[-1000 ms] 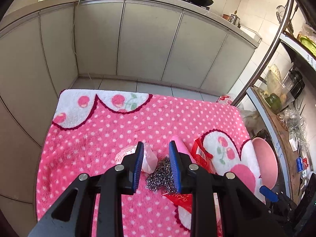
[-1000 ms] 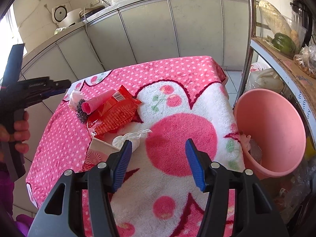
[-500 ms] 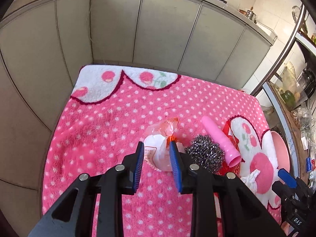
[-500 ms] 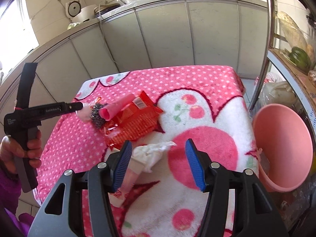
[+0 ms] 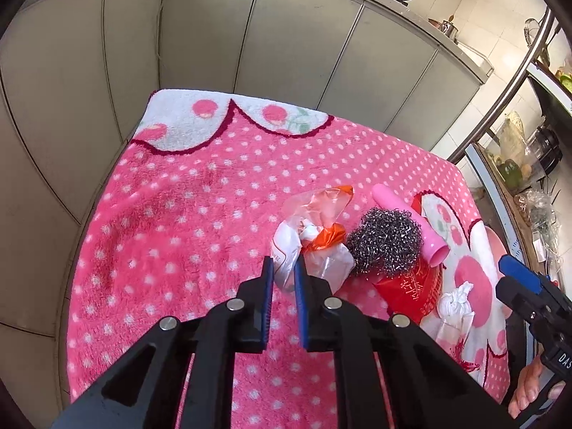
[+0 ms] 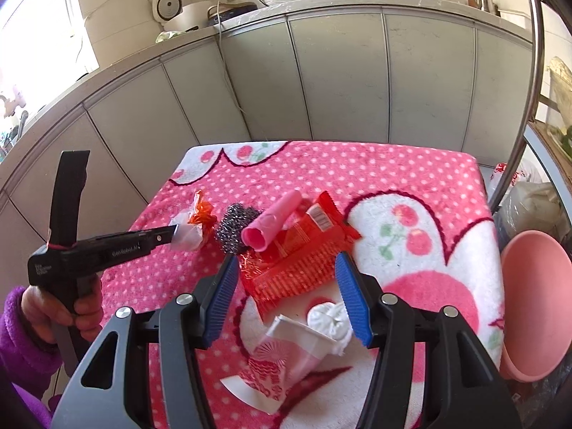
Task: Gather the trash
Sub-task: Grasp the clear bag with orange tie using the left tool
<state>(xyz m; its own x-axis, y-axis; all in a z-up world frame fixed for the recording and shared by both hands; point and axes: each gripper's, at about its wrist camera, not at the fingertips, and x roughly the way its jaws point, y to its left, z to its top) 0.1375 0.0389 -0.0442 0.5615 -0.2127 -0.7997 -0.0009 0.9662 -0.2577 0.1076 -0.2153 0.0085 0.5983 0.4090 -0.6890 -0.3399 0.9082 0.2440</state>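
My left gripper (image 5: 284,273) is shut on the near end of a crumpled clear and orange plastic wrapper (image 5: 314,228) lying on the pink dotted cloth; it also shows in the right wrist view (image 6: 195,227). Beside it lie a steel wool scrubber (image 5: 384,241), a pink tube (image 5: 411,221) and a red snack packet (image 6: 296,250). My right gripper (image 6: 287,293) is open above a squashed paper cup (image 6: 286,354) and a white tissue wad (image 6: 329,321). A pink bin (image 6: 532,307) stands past the cloth's right edge.
The table (image 6: 357,171) with the cloth stands in front of grey kitchen cabinets (image 6: 339,78). A metal rack (image 5: 514,164) with shelves and food stands at the right. A person's hand (image 6: 75,307) holds the left gripper's handle.
My left gripper closed its jaws on the plastic wrapper. My right gripper moved forward and lower over the paper cup and tissue, still open.
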